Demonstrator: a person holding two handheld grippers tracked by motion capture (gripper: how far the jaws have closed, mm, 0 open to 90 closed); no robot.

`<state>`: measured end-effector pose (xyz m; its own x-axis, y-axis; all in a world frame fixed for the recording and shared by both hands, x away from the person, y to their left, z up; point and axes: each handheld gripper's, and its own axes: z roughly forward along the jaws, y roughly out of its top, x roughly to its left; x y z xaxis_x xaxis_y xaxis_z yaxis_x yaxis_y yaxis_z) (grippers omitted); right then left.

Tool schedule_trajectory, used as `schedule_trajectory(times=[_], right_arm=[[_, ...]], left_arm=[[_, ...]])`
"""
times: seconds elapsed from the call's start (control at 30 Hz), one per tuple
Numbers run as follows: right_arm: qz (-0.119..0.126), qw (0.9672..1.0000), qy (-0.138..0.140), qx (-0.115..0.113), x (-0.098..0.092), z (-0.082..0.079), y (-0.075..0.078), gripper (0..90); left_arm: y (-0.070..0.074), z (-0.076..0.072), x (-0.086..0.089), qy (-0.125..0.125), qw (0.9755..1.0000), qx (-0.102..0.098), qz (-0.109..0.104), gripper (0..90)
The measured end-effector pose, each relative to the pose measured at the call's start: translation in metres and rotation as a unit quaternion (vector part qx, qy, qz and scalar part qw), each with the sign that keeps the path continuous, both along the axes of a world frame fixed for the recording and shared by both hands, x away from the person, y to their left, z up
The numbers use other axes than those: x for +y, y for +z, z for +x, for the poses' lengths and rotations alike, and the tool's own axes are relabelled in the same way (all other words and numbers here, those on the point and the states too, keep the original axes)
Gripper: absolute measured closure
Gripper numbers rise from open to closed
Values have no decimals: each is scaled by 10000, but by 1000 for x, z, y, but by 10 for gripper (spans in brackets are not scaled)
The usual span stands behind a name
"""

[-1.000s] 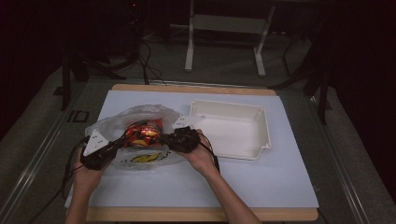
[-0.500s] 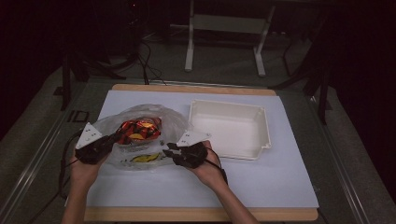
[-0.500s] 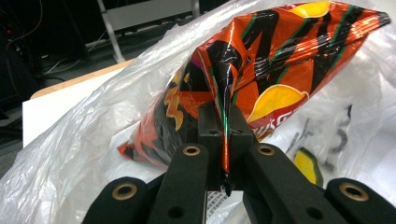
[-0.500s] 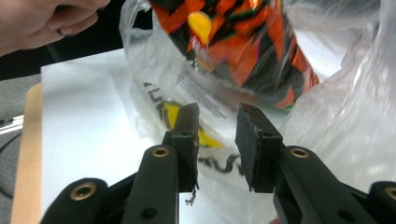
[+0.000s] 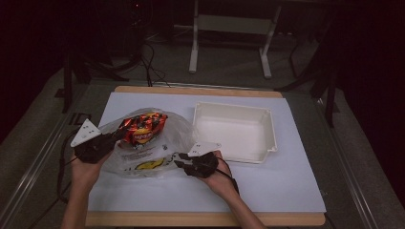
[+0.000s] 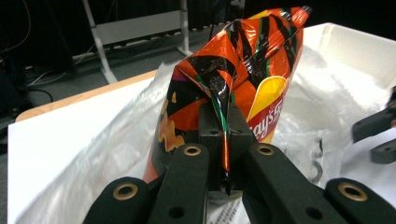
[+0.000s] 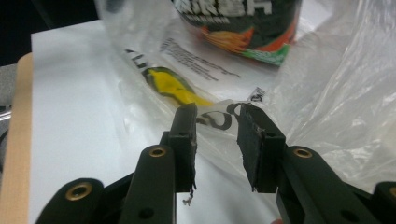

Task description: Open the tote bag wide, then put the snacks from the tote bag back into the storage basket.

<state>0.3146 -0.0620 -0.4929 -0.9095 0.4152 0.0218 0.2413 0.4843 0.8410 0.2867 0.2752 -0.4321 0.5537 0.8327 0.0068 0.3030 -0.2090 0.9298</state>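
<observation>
An orange and black chips bag (image 5: pixel 143 129) (image 6: pixel 261 70) sticks up out of a clear plastic bag (image 5: pixel 157 152) (image 7: pixel 327 93) on the white mat. My left gripper (image 5: pixel 113 139) (image 6: pixel 223 135) is shut on the chips bag's crimped end seam and holds it raised. At the plastic bag's near right edge is my right gripper (image 5: pixel 179 160) (image 7: pixel 217 123). Its jaws have just been opening and stand apart, with a fold of printed plastic lying between them, not pinched. The right gripper's jaws also appear at the right edge of the left gripper view.
A white rectangular tray (image 5: pixel 267 143) sits to the right of the plastic bag, its wall (image 6: pixel 355 42) behind the chips bag. The white mat (image 5: pixel 286 186) covers a wooden board (image 5: pixel 200 219). Cables and a metal stand base (image 5: pixel 229 24) lie on the floor beyond.
The right gripper let go of the plastic bag's upper edge and moved toward the person, its jaws opening. The left gripper rose a little, lifting the chips bag farther out of the plastic.
</observation>
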Motion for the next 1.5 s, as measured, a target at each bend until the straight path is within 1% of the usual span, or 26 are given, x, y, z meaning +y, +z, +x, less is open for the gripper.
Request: schedule_trajectory(times=[0.2, 0.37, 0.57, 0.63, 0.73, 0.8, 1.1, 1.27, 1.4, 1.5], right_arm=[[-41, 9999, -58, 104, 4, 6, -10, 673], [-31, 9996, -116, 240, 6, 11, -16, 675], [19, 9992, -126, 370, 11, 17, -23, 680], [-8, 9993, -123, 354, 13, 17, -25, 680], [-30, 9994, -122, 327, 16, 17, -27, 682], [-29, 9993, -130, 346, 17, 18, -28, 683], [-40, 9990, -117, 436, 22, 20, -34, 682], [-148, 9991, -94, 387, 26, 20, -37, 674], [-89, 9990, -132, 408, 26, 20, -38, 666], [-89, 9990, -140, 422, 27, 20, -40, 658]], left_arm=[[10, -1, 2, -126, 9997, -87, -205, 897], [18, -4, 0, -216, 9995, -156, -186, 898], [26, -6, -5, -350, 9989, -187, -254, 897], [28, -7, -5, -387, 9985, -202, -326, 897], [33, -8, -6, -429, 9982, -211, -374, 897], [36, -9, -6, -456, 9978, -214, -428, 897], [49, -15, -9, -593, 9970, -204, -455, 897], [54, -17, -11, -619, 9970, -221, -413, 897], [58, -19, -11, -675, 9965, -234, -428, 897], [61, -21, -11, -713, 9962, -221, -440, 897]])
